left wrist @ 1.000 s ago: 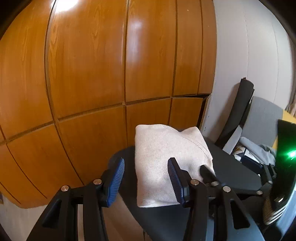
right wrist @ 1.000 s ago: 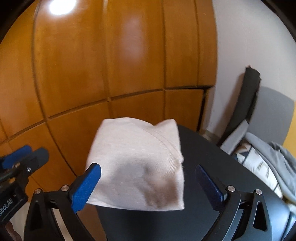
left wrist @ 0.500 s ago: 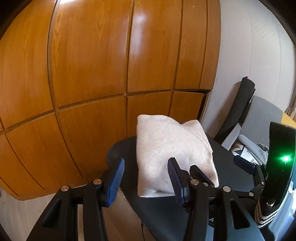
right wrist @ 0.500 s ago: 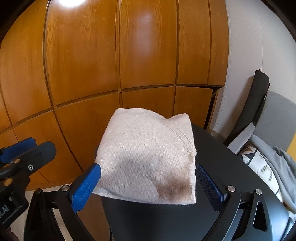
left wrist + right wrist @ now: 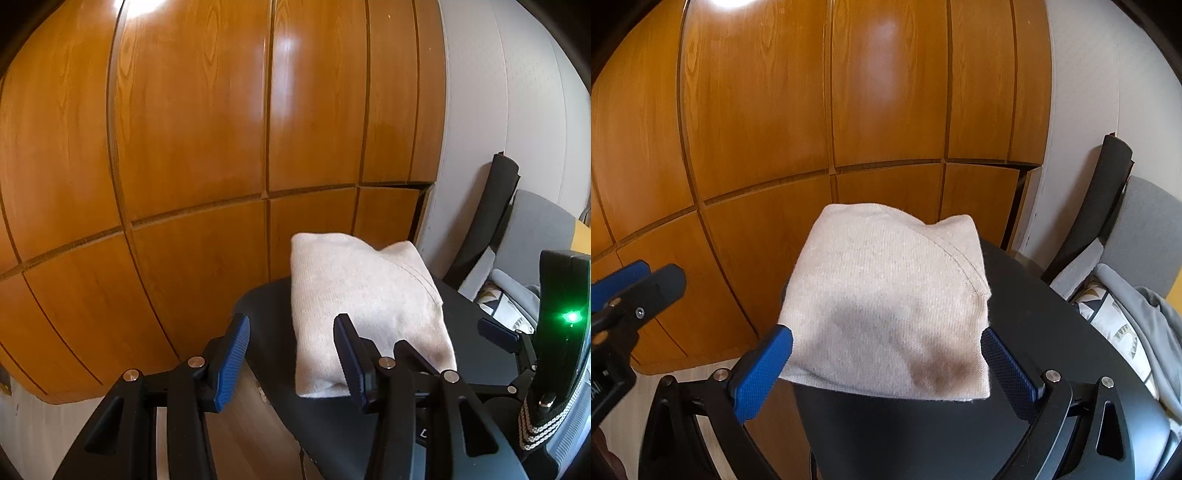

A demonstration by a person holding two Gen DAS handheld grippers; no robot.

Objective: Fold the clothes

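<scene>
Folded and Left Alone on the Black Table

Clearly the beige garment [image 5: 886, 299] was lying as a compact folded bundle on the round black table [image 5: 1052, 332], near its far edge by the wooden wardrobe [image 5: 812, 110], and I took that as the fold being finished. Neither tool pinched any cloth. The right gripper [image 5: 886, 363] hung over the near edge of the bundle with its blue pads on either side, wide apart and clear of the fabric. The left gripper [image 5: 291, 354] stood off to the bundle's left, jaws parted with nothing between them and closing a touch; only its inner finger overlapped the cloth in its own view. Both seemed held back so as not to disturb the fold.

Compared with a second before, the bundle kept its shape and place. It sat more centrally in the right camera's view, and the right gripper showed further in at the edge of the left camera's picture.
</scene>
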